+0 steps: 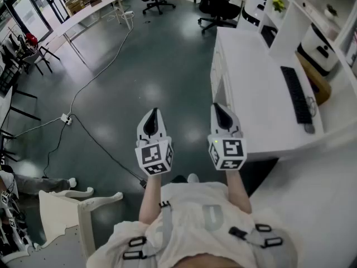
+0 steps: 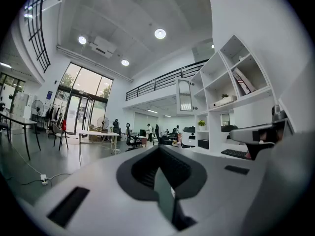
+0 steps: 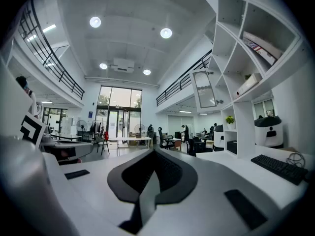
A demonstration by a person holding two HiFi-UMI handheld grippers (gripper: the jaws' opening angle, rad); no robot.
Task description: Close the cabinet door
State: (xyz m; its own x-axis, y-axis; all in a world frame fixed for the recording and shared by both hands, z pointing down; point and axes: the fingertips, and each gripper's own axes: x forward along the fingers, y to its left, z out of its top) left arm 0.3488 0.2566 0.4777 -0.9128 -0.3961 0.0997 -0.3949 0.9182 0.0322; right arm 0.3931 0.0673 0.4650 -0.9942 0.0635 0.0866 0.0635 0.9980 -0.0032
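Left gripper (image 1: 152, 116) and right gripper (image 1: 218, 110) both clamped shut, empty; cabinet door (image 3: 204, 88) stands open high on the shelf unit (image 3: 243, 127) ahead-right, well off; looks light, stiff, glazed, free-swinging, so I'd nudge its outer frame edge, not the pane.

head down, gripper views level, sharing desk (image 1: 251, 88)

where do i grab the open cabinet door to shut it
Take the cabinet door by its white frame at the lower corner farthest from the shelf unit, coming from the room side. It stands swung out and its panel looks glazed, so the frame is probably safer.
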